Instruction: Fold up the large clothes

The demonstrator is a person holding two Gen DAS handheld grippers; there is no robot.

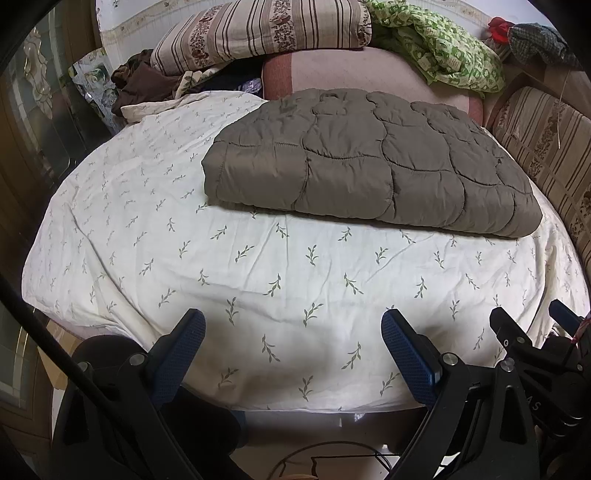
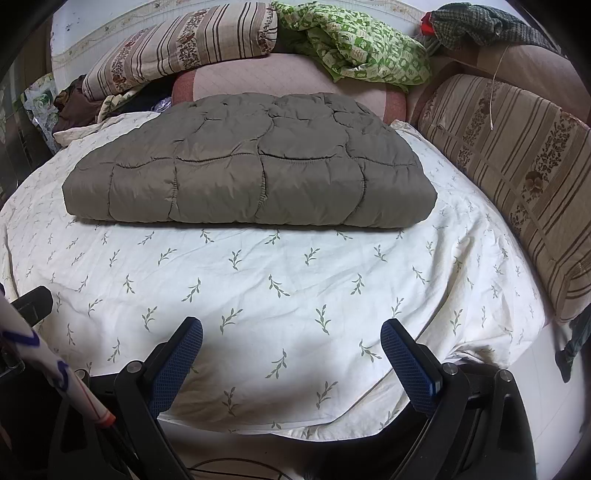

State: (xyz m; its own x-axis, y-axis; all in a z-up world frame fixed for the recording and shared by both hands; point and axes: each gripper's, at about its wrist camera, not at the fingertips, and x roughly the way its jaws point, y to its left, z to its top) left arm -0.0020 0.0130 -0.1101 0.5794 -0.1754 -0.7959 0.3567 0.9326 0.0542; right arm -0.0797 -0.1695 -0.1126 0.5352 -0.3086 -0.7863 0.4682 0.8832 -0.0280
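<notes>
A grey-brown quilted puffer garment lies folded into a flat rectangle on the white leaf-print sheet, toward the far right of the bed. It also shows in the right wrist view, centred. My left gripper is open and empty, hovering over the sheet's near edge, well short of the garment. My right gripper is open and empty, also over the near edge. The right gripper's body shows in the left wrist view at the right.
Striped floral bedding and a green patterned cloth are piled at the back on a pink cushion. A striped bolster lines the right side. Dark clothes lie at the back left. A cable runs on the floor below.
</notes>
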